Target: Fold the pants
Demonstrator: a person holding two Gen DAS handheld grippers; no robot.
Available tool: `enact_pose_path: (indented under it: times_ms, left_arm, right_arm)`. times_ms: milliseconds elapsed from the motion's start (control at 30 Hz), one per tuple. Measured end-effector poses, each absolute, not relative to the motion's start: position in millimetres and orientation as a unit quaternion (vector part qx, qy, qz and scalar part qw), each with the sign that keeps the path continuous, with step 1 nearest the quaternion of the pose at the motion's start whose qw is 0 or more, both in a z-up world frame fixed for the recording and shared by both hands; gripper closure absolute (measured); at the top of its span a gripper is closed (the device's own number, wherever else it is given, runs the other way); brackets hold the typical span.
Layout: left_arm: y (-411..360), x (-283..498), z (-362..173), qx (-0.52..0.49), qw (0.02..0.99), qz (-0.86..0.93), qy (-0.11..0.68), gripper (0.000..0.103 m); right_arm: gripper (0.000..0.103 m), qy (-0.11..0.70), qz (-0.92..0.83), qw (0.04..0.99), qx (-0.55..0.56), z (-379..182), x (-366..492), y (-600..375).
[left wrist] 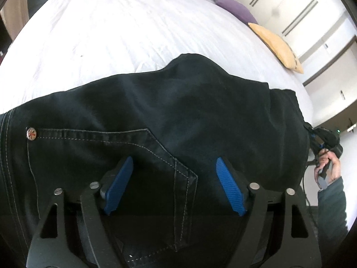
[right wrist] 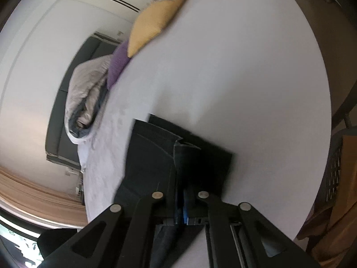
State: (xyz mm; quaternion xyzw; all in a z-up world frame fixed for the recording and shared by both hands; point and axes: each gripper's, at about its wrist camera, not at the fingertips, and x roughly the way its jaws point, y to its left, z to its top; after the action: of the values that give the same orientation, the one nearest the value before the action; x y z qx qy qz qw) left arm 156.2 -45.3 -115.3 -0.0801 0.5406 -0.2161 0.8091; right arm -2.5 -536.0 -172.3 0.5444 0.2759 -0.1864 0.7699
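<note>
Dark denim pants [left wrist: 174,111] lie on the white bed [left wrist: 111,33], back pocket and a metal rivet [left wrist: 31,133] toward me. My left gripper [left wrist: 174,167] is open just above the pocket area, its blue pads [left wrist: 227,185] spread wide with fabric between and below them. In the right wrist view the pants [right wrist: 160,154] hang folded over and lifted off the bed [right wrist: 245,89]; my right gripper [right wrist: 181,210] is shut on their edge. The right gripper also shows in the left wrist view [left wrist: 323,143], at the pants' right end, held by a hand.
A yellow pillow [left wrist: 276,47] and a purple pillow [left wrist: 234,9] lie along the bed's far right edge, with bundled bedding [right wrist: 87,105] beyond. White wardrobe doors [left wrist: 312,22] stand behind. A dark basket [right wrist: 334,169] sits beside the bed.
</note>
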Motion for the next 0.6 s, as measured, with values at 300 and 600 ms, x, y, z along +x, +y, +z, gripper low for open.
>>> enact_pose_path:
  times_ms: [300,600]
  left_arm:
    - [-48.3,160.3,-111.8,-0.088,0.808,-0.212,0.543,0.022]
    - [-52.2,160.1,-112.1,-0.059,0.812,-0.214,0.539,0.020]
  right_arm:
    - [0.100,0.246,-0.204,0.769,0.553,-167.4,-12.7,-534.4]
    - [0.100,0.251,-0.198,0.766,0.558,-173.3,-12.9,-541.5]
